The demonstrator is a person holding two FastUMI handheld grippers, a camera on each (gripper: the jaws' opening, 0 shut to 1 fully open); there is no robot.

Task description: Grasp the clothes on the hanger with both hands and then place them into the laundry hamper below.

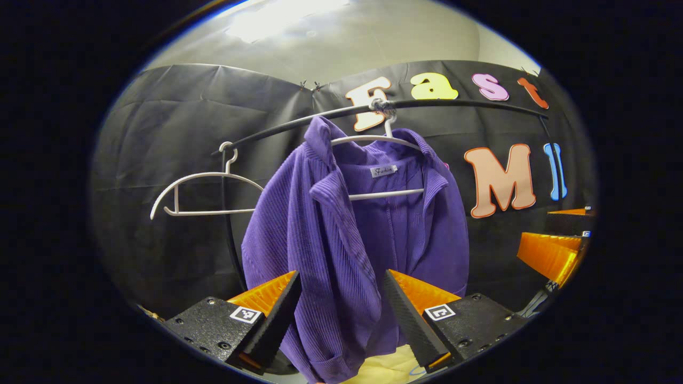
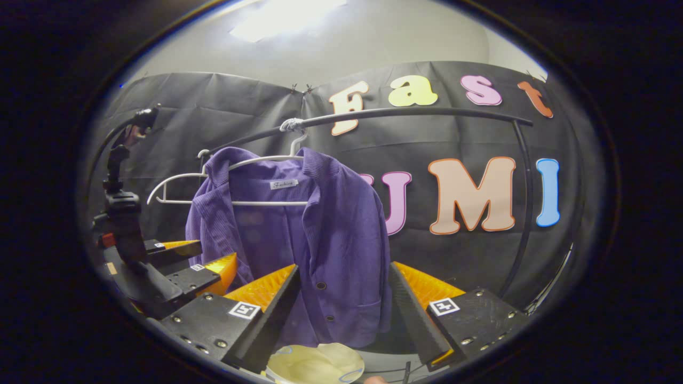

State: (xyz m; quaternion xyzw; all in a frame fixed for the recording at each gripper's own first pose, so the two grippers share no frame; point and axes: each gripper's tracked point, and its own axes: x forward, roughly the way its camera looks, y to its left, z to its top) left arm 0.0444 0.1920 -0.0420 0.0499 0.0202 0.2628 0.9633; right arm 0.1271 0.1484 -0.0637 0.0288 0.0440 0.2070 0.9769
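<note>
Both hand-held grippers (image 1: 341, 314) (image 2: 341, 314) gape empty before purple jacket (image 1: 363, 234); spare hanger (image 1: 205, 194) beside.

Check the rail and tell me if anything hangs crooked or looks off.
The purple jacket sits askew on its hanger: it hangs open, one collar side riding higher and bunched. Beside it an empty hanger hangs on the rail. Nothing looks damaged.

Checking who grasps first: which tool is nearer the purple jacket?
Left, judging by how large the jacket looms. The left tool is open, its fingers straddling the front panel. The right tool is open too, aimed at the hem from farther back.
</note>
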